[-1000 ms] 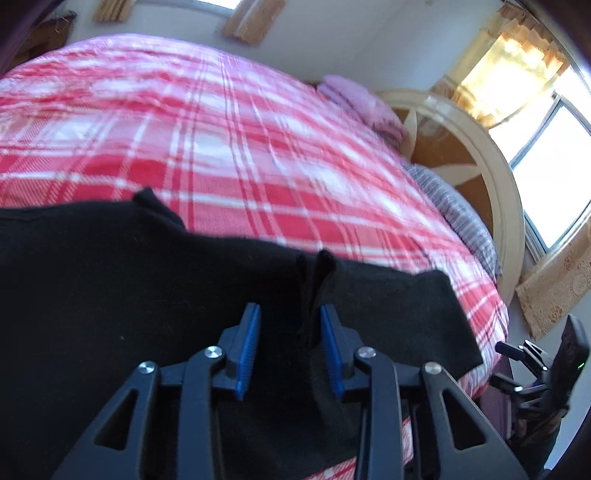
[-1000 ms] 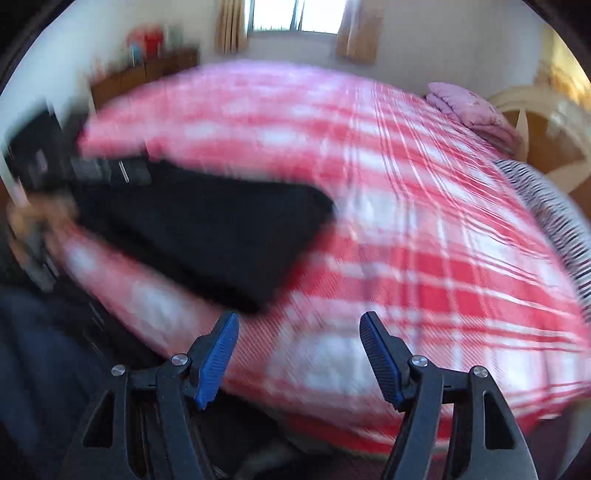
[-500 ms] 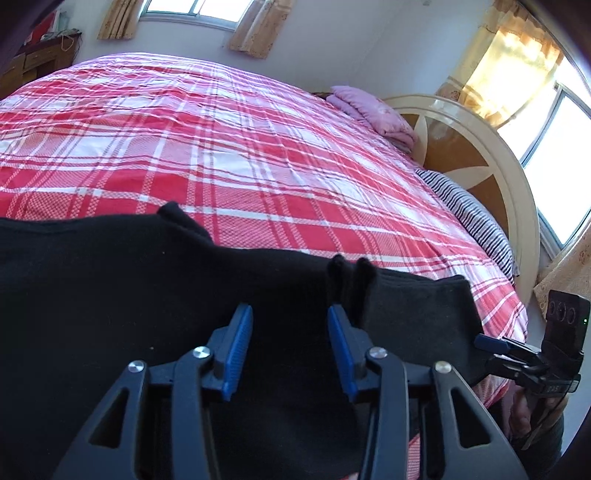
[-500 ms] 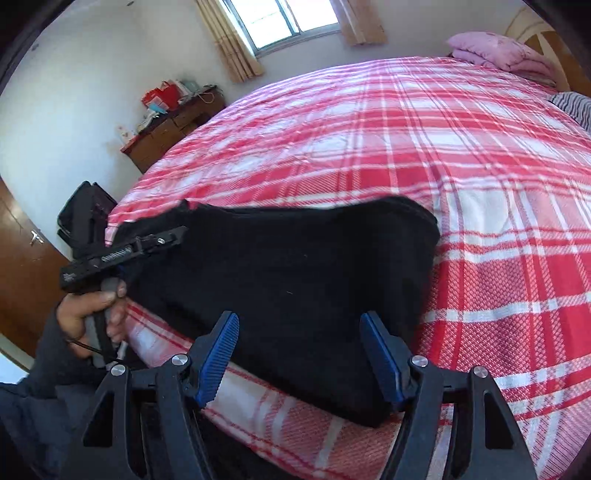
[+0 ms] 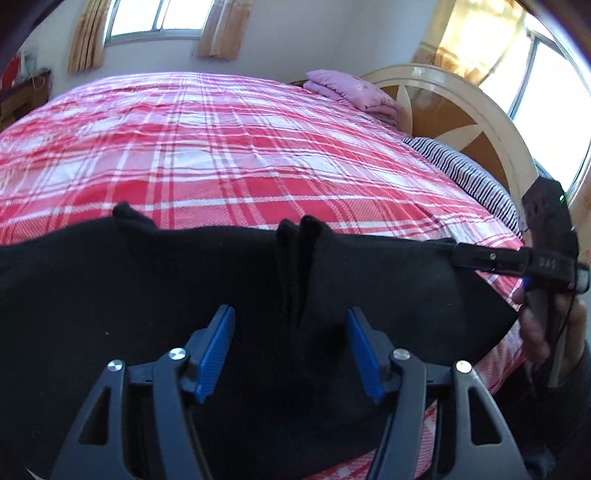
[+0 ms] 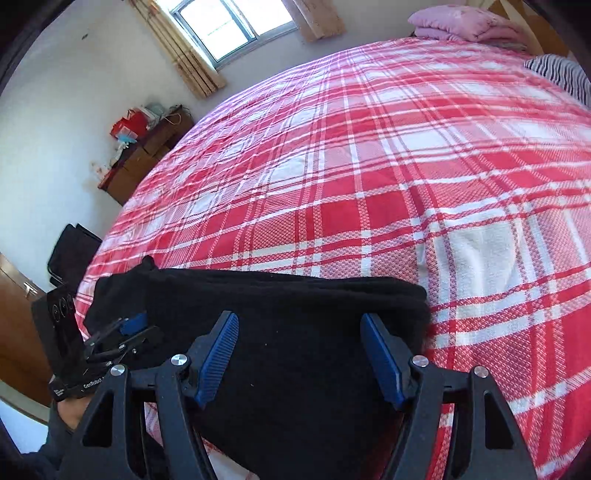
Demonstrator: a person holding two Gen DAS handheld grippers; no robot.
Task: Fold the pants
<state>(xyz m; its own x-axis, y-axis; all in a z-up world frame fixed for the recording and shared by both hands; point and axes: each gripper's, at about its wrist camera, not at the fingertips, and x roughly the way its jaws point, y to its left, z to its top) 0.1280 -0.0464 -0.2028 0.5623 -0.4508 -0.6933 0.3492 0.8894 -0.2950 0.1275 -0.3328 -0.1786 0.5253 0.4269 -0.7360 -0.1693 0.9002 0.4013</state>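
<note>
Sunlit bedroom around me, with a red-and-white plaid bed (image 5: 229, 155) filling both views. My left gripper (image 5: 291, 347) hangs over the black pants (image 5: 147, 295), its jaws opening; a raised pinch of the cloth stands between the blue pads (image 5: 216, 349), touching neither of them. My right gripper (image 6: 299, 354) has its jaws standing wide over the other end of the pants (image 6: 303, 332), pads clear of the fabric and nothing gripped.

Both cameras show the pants lying flat along the near edge of the bed, folded into a long dark band, the right end square and thick toward the near right corner. From the left wrist I see the right gripper (image 5: 480, 256) reaching in from the right, just at the end of the pants, with a hand (image 5: 543, 325) on its handle. From the right wrist I see the left gripper (image 6: 122, 332) at the pants' left end.

Farther out, a pink folded blanket (image 5: 343, 88) and a striped pillow (image 5: 465, 173) lie by the cream headboard (image 5: 480, 110) at the far right corner. Beyond the bed's far left edge stands a wooden cabinet (image 6: 144, 162) with red bags, under a curtained window (image 6: 232, 26).
</note>
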